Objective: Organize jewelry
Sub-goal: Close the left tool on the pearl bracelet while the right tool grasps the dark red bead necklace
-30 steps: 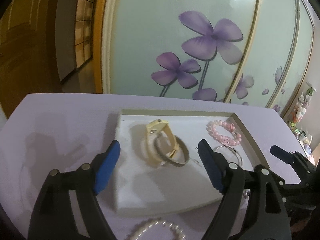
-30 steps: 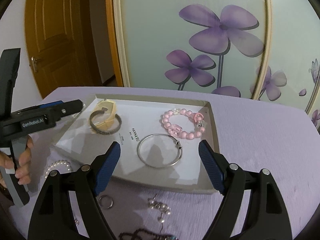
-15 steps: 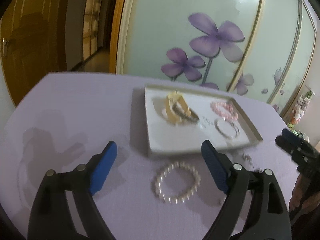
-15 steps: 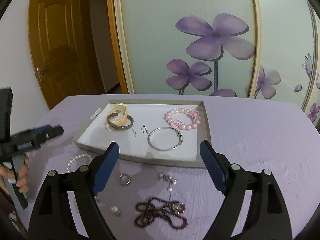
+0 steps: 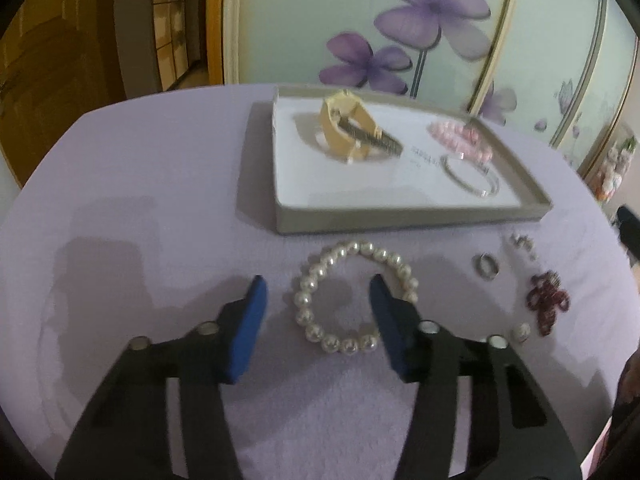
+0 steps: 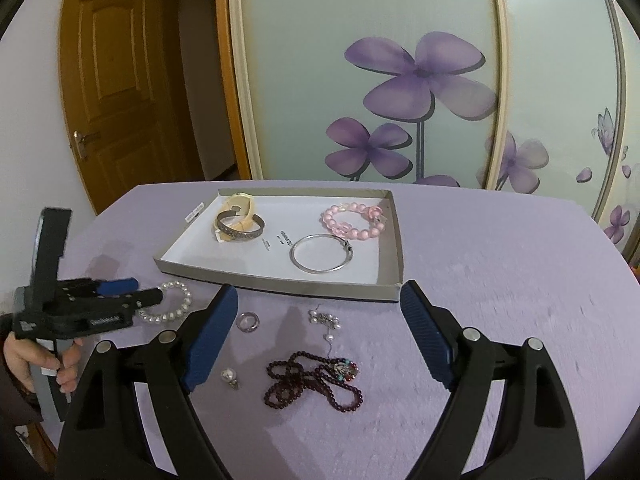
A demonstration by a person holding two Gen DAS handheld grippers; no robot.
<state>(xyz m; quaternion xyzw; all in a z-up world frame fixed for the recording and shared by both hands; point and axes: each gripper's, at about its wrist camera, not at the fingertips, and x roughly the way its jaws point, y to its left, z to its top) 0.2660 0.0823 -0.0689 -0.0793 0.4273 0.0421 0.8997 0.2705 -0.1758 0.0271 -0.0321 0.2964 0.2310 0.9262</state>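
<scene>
Carefully, I lower my left gripper [image 5: 316, 294], fingers spread wide, onto the pearl bracelet [image 5: 355, 297] lying just before the tray [image 5: 400, 220], aiming to pinch one bead strand squarely; my right gripper [image 6: 318, 308] hangs open

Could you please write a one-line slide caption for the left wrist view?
Open left gripper poised at a pearl bracelet on the purple table, tray of bracelets beyond.

Lilac table [image 6: 500, 280] carries tray [image 6: 280, 282], pearl bracelet [image 5: 352, 296], ring [image 6: 248, 321], dark necklace [image 6: 312, 380].
</scene>
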